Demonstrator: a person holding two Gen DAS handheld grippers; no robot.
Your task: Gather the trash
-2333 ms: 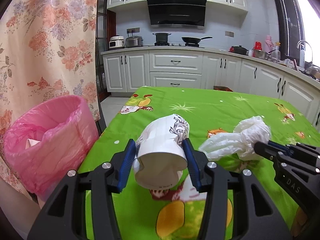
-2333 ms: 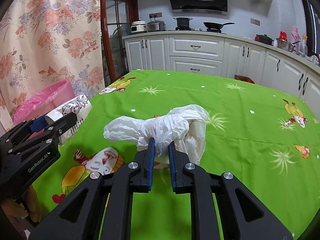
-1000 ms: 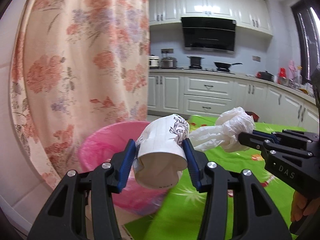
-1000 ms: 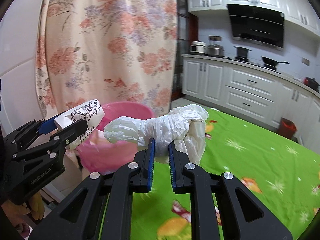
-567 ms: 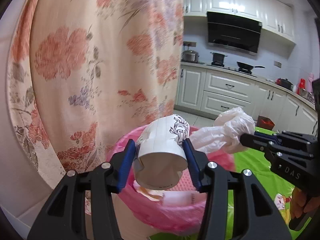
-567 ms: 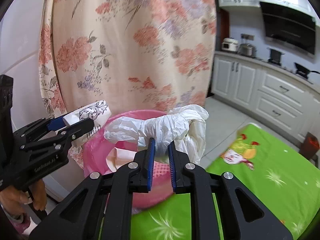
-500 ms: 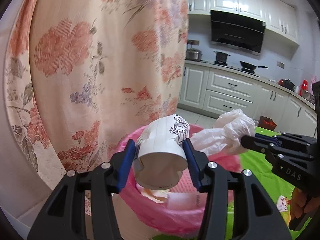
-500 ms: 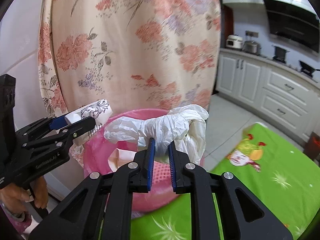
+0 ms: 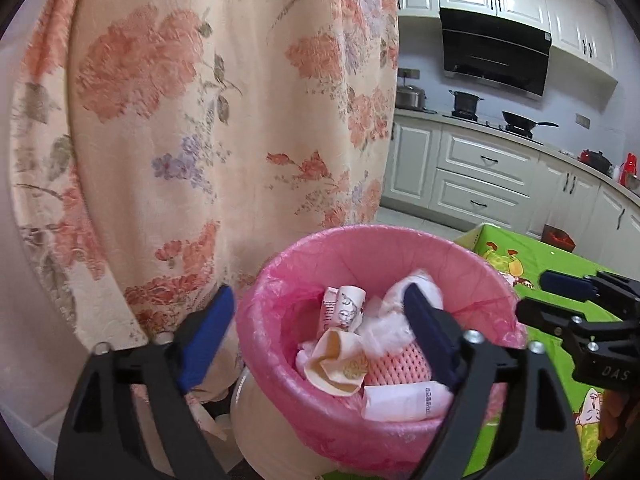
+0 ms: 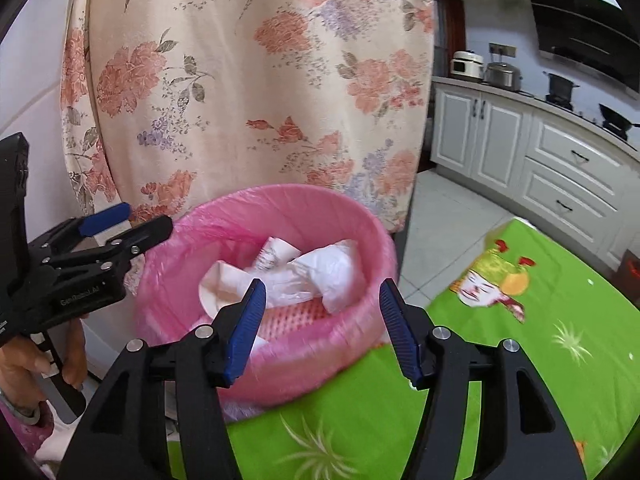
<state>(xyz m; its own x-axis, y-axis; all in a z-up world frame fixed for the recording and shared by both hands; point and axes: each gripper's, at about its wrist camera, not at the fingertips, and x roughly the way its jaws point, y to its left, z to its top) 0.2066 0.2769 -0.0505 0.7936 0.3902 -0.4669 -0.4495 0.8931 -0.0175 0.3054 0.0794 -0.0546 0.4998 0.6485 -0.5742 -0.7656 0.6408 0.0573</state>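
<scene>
A bin with a pink liner [image 9: 472,276] [image 10: 372,252] stands beside the green table. Inside lie a patterned paper cup [image 9: 340,310] [image 10: 276,254], a crumpled white plastic bag [image 9: 404,292] [image 10: 332,268] and other paper scraps [image 9: 336,360]. My left gripper [image 9: 316,340] is open and empty just above the bin's near side; it also shows in the right wrist view [image 10: 128,222]. My right gripper [image 10: 320,328] is open and empty above the bin's near rim; it also shows in the left wrist view [image 9: 544,296].
A floral curtain [image 9: 200,120] [image 10: 256,80] hangs close behind the bin. The table with the green cartoon cloth [image 10: 520,340] [image 9: 532,256] lies to the right. White kitchen cabinets [image 9: 480,172] and a stove stand far behind.
Both grippers have opened. The paper cup has dropped from the left and the white plastic bag from the right; both now lie in the pink bin.
</scene>
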